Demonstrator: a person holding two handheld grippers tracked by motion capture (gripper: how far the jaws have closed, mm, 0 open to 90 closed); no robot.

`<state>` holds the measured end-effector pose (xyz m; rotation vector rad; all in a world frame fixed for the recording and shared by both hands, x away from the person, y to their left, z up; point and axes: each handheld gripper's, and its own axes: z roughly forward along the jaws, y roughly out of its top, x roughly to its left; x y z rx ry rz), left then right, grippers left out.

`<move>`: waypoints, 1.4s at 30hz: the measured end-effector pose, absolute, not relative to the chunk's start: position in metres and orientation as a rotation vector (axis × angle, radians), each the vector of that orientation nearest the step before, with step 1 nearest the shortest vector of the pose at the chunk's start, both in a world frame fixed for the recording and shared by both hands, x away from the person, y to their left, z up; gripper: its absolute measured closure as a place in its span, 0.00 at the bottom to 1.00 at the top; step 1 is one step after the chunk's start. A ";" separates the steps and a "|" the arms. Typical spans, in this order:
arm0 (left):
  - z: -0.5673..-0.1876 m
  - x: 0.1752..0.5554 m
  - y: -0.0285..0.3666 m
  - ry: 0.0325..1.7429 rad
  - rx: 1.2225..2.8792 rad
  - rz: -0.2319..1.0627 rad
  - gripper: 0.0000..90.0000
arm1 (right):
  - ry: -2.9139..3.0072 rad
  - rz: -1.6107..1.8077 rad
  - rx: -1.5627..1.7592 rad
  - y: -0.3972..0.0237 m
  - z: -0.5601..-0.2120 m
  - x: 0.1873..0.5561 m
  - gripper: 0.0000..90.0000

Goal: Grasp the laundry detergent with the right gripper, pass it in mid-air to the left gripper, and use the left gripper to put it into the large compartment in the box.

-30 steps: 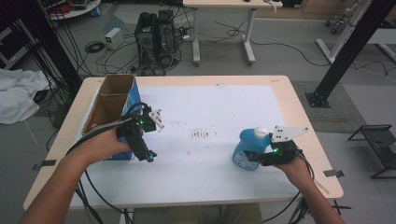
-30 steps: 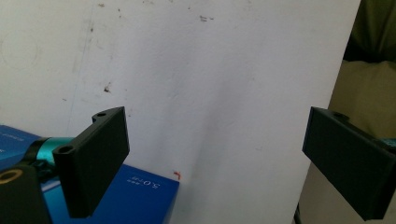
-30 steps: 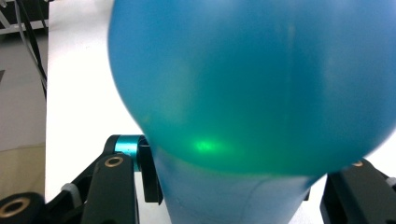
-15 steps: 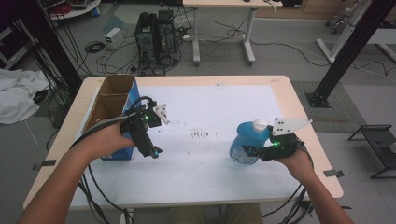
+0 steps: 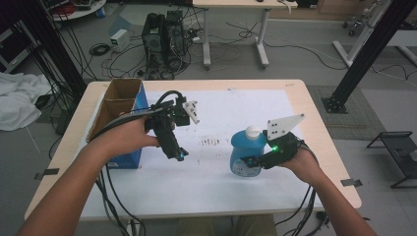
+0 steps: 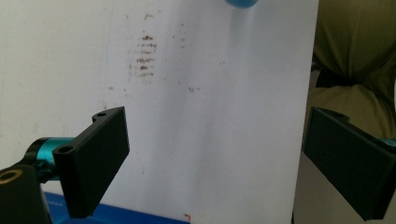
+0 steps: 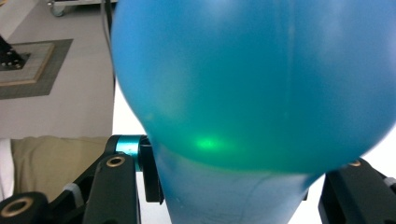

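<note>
Your right tool (image 5: 250,164) clamps the lower body of the blue bottle (image 5: 244,152), which stands upright with its white cap (image 5: 253,131) on the white sheet (image 5: 221,182) at the near right of the counter (image 5: 314,123). Your left tool (image 5: 178,155) hangs above the sheet, jaws spread wide and empty, near a patch of dark smudges (image 5: 211,141). Farther left sits the open cardboard box (image 5: 115,103) with blue sides.
</note>
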<state>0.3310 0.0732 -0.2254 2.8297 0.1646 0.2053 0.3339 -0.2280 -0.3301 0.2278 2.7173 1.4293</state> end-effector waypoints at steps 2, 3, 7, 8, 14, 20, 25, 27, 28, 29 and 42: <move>-0.223 0.331 0.067 0.144 2.834 0.203 0.08 | 2.725 1.433 0.203 -0.222 -0.328 0.335 0.49; -0.222 0.331 0.064 0.133 2.837 0.201 0.08 | 2.730 1.434 0.196 -0.220 -0.327 0.335 0.49; -0.218 0.331 0.052 0.112 2.847 0.207 0.08 | 2.755 1.431 0.183 -0.210 -0.323 0.336 0.49; -0.218 0.331 0.050 0.106 2.848 0.206 0.08 | 2.755 1.430 0.166 -0.206 -0.322 0.337 0.49; -0.215 0.331 0.037 0.074 2.851 0.185 0.08 | 2.771 1.417 0.131 -0.193 -0.321 0.340 0.49; -0.215 0.329 0.027 0.053 2.857 0.152 0.08 | 2.773 1.421 0.102 -0.179 -0.321 0.342 0.49; -0.213 0.329 0.022 0.036 2.846 0.139 0.08 | 2.802 1.410 0.074 -0.168 -0.321 0.341 0.49; -0.213 0.329 0.020 0.030 2.842 0.133 0.08 | 2.800 1.409 0.049 -0.164 -0.322 0.342 0.49; -0.213 0.329 0.018 0.028 2.840 0.135 0.08 | 2.788 1.413 0.027 -0.163 -0.322 0.343 0.49; -0.214 0.329 0.017 0.021 2.840 0.133 0.08 | 2.790 1.409 0.028 -0.161 -0.322 0.342 0.49; -0.220 0.332 -0.005 -0.023 2.838 0.081 0.08 | 2.792 1.420 0.011 -0.154 -0.320 0.339 0.49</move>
